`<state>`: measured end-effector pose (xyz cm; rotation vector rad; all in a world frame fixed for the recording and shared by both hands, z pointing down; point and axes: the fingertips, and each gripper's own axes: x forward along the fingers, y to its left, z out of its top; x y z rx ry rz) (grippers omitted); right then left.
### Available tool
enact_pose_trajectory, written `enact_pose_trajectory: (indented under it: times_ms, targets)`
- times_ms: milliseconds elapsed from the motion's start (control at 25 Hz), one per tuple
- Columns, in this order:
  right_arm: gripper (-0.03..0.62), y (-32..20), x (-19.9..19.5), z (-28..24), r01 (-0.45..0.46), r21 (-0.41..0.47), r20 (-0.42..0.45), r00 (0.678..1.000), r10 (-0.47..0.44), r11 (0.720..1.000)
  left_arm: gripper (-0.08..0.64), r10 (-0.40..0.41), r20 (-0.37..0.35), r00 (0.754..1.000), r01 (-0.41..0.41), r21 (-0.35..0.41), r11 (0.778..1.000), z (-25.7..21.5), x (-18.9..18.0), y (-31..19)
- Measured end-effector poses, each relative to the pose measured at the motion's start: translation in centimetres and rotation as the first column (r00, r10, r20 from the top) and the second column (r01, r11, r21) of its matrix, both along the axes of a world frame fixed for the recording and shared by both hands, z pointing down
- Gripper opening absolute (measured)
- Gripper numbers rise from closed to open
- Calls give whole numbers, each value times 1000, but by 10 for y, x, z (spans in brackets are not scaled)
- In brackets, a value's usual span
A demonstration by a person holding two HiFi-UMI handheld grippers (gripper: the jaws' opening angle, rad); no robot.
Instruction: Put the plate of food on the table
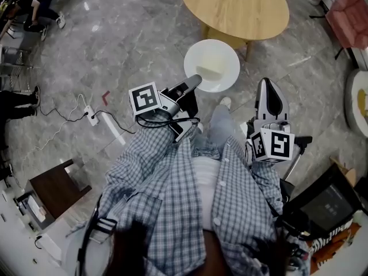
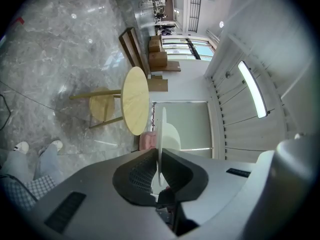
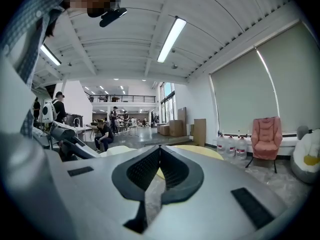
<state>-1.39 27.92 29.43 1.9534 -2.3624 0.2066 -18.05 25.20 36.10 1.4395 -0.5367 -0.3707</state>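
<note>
Plate point(image 1: 215, 56), rim clamped in our left hand-held gripper point(image 1: 196, 80), hangs above the floor point(image 1: 144, 33), just short of the worktop point(image 1: 234, 7). Our right hand-held gripper point(image 1: 267, 85) is clenched, empty. Next we likely carry it forward, level.

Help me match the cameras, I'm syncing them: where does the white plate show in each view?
Head view: plate upper centre, just below the round wooden table, near rim in the left gripper.
Left gripper view: plate edge-on at centre, clamped between the jaws.
Right gripper view: plate probably the pale sliver left of centre.
Shared landmark: the round wooden table, in all three.
</note>
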Motion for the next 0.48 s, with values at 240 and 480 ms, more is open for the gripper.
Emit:
enact_pose_trajectory:
  times_ms: [240,480]
  targets:
    - [8,-55,51,4,14,-15,-4,1000,-14,1000,20,-1,-7,1000,0,-23,1000,1,53,-53]
    - [8,-115,105,0,31,-16,2,1000,-31,999,20,-22,-8,1000,22,-19,1000,-6,104,-109]
